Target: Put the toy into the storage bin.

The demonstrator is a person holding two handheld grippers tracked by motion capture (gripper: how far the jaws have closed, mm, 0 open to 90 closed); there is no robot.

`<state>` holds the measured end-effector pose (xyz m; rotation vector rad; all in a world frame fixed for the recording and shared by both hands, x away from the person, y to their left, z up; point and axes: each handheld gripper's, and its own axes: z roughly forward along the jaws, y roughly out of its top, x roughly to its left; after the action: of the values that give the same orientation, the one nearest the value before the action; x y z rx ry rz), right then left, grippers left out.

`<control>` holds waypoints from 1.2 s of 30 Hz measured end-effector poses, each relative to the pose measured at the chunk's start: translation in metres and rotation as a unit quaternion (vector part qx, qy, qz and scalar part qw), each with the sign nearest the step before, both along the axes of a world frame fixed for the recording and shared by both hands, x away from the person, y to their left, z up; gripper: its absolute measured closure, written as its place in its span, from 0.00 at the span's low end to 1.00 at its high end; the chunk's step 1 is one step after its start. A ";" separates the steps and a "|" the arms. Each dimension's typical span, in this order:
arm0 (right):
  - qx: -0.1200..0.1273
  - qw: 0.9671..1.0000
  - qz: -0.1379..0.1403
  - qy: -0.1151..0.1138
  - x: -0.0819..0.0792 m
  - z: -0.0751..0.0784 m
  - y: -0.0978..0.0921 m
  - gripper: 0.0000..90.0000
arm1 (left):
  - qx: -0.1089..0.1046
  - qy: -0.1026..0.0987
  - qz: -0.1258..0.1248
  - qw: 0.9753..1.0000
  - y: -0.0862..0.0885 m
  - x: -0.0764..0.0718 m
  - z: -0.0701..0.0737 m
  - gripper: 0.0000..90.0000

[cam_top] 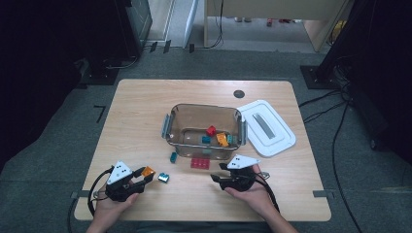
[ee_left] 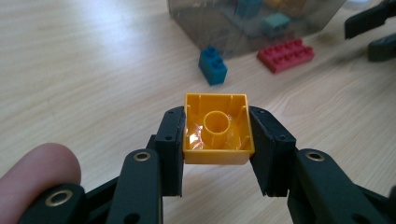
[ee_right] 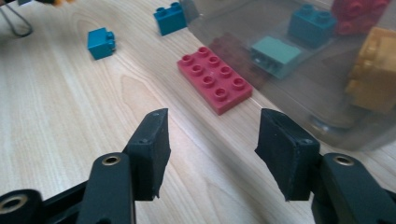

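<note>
My left gripper [cam_top: 141, 178] [ee_left: 217, 140] is shut on an orange brick [cam_top: 147, 171] [ee_left: 217, 129], hollow underside toward the camera, just above the table at the front left. My right gripper [cam_top: 217, 173] [ee_right: 212, 144] stands open over bare wood, nothing between its jaws. A flat red plate [cam_top: 200, 163] [ee_right: 215, 78] [ee_left: 286, 54] lies just ahead of it, against the clear bin [cam_top: 168, 127] [ee_right: 299, 98]. A blue brick [cam_top: 173, 157] [ee_left: 213, 65] [ee_right: 170, 18] stands by the bin's front left corner. Another blue brick [cam_top: 163, 178] [ee_right: 101, 42] lies between the grippers.
The bin holds a red brick [cam_top: 211, 130], an orange brick [cam_top: 222, 140] [ee_right: 375, 74], and teal and blue bricks [cam_top: 206, 140] [ee_right: 275, 55]. Its white lid [cam_top: 266, 127] lies to the right. A dark round grommet [cam_top: 238, 93] sits at the table's far edge.
</note>
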<state>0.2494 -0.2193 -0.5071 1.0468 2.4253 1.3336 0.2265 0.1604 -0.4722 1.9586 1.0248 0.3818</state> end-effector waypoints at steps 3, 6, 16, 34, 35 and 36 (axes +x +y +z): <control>-0.004 1.000 -0.005 -0.002 0.001 -0.001 -0.001 0.45 | -0.018 -0.007 0.001 1.000 -0.003 0.004 0.012 0.67; -0.019 1.000 -0.011 -0.006 0.001 -0.004 -0.001 0.42 | -0.030 -0.019 0.001 0.999 -0.007 0.010 0.026 0.67; -0.048 0.999 -0.016 -0.004 0.000 -0.014 0.001 0.38 | -0.051 -0.048 -0.009 0.997 -0.029 0.037 0.063 0.67; -0.079 0.996 -0.017 -0.024 -0.004 -0.016 0.007 0.37 | -0.061 -0.038 -0.020 0.997 -0.084 0.089 0.075 0.66; -0.079 0.996 -0.017 -0.024 -0.004 -0.016 0.007 0.37 | -0.060 -0.037 -0.021 0.997 -0.087 0.090 0.075 0.66; -0.079 0.996 -0.017 -0.025 -0.004 -0.016 0.007 0.37 | -0.057 -0.035 -0.022 0.997 -0.091 0.093 0.073 0.66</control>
<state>0.2456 -0.2119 -0.5229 0.9982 2.4198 1.1218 0.3193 0.0693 -0.3987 1.8491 0.9370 0.3575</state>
